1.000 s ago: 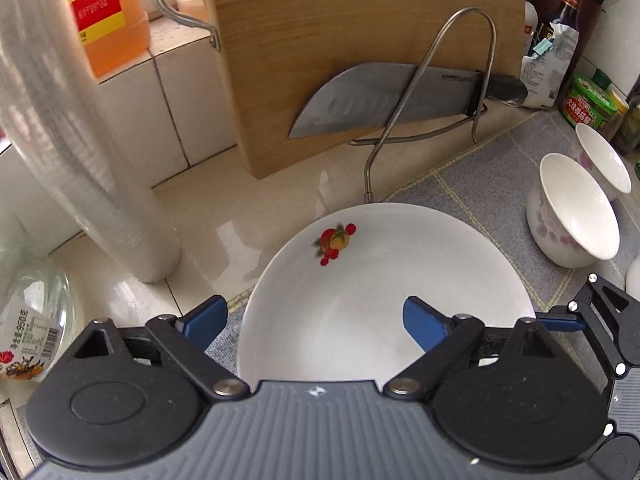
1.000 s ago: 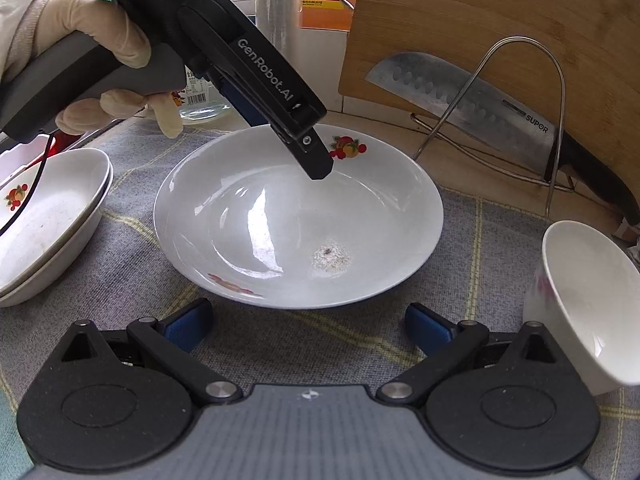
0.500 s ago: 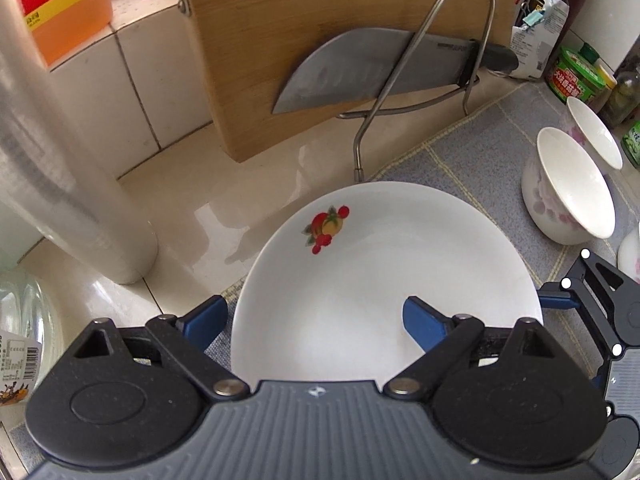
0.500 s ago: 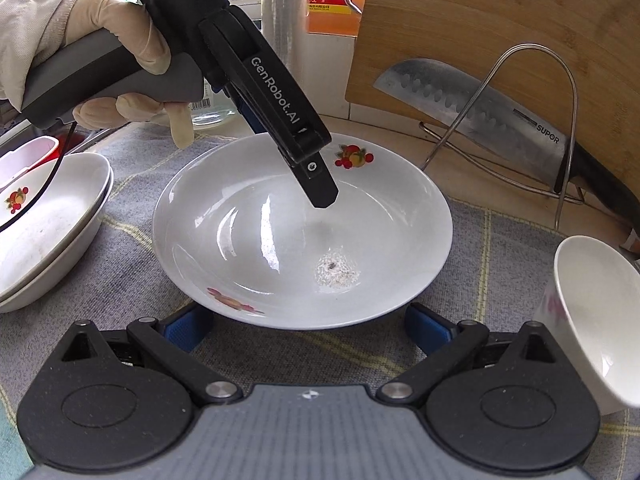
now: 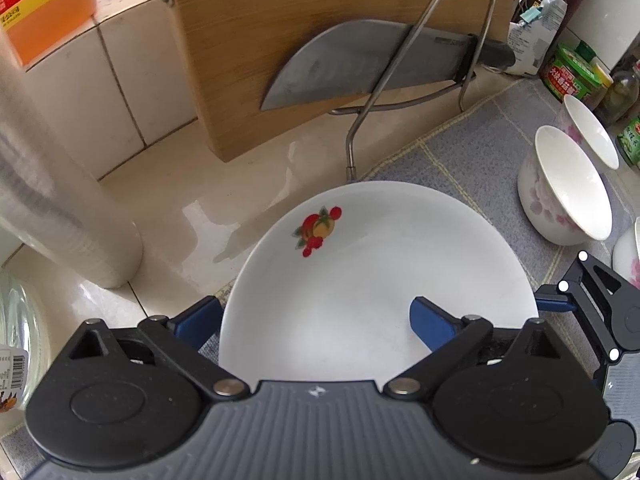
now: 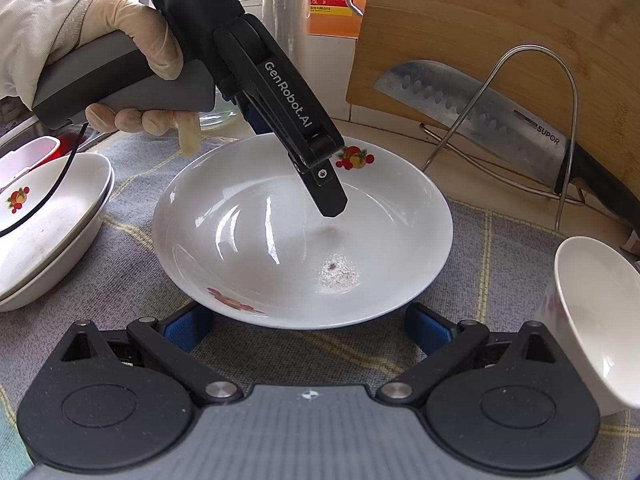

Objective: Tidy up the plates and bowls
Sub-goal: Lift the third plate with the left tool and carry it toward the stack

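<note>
While the stacked plates (image 6: 48,220) sit at far left on the grey mat (image 6: 120,280), the left tongs (image 5: 316,316) straddle the near-left rim of the white fruit-print plate (image 5: 376,272), spread wide, one finger (image 6: 326,188) inside, nothing clamped. Right tongs (image 6: 308,326): fully spread at that plate's near edge, empty; floral bowl (image 6: 596,320) tilted at right on the tabletop.

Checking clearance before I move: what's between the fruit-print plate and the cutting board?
In the right wrist view: bare counter and the wire rack's foot holding the knife.
</note>
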